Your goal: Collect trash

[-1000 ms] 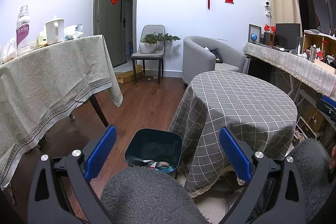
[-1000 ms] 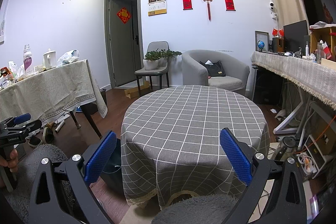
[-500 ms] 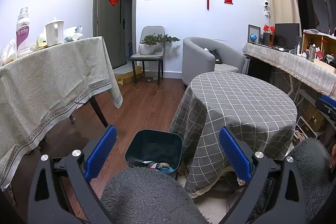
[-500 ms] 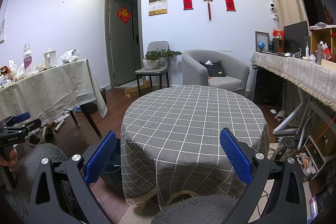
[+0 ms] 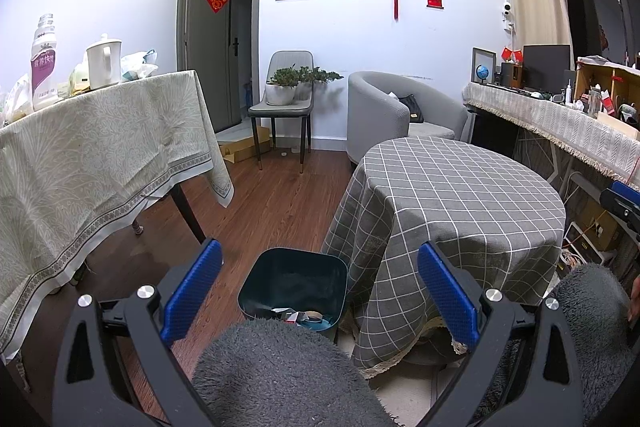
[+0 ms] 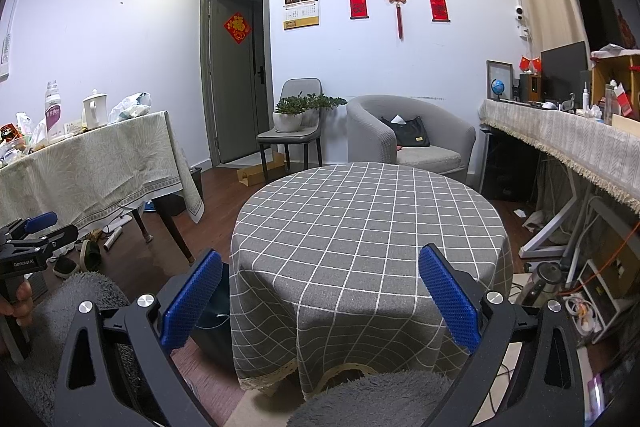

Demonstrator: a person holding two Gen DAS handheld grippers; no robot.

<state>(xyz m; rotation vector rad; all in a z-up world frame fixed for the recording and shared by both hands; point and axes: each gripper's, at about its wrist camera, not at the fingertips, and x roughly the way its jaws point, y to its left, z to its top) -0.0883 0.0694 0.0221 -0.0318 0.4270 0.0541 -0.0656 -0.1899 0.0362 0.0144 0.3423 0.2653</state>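
A dark teal trash bin (image 5: 294,281) stands on the wood floor beside the round table with a grey checked cloth (image 5: 460,195). Several scraps of trash (image 5: 298,315) lie in its bottom. My left gripper (image 5: 320,297) is open and empty, held above and just behind the bin. My right gripper (image 6: 320,297) is open and empty, facing the round table (image 6: 368,219), whose top is bare. The bin's edge (image 6: 214,315) shows at the table's left in the right wrist view. The left gripper (image 6: 28,241) also appears at the far left there.
A long table with a pale cloth (image 5: 92,147) at the left carries a kettle (image 5: 103,62), a bottle (image 5: 43,65) and bags. A chair with potted plants (image 5: 284,95), a grey armchair (image 5: 384,111) and a cluttered desk (image 5: 560,119) line the back and right. Grey fuzzy knees (image 5: 280,375) fill the foreground.
Both grippers stay open and almost still; the left wrist view has shifted only slightly.
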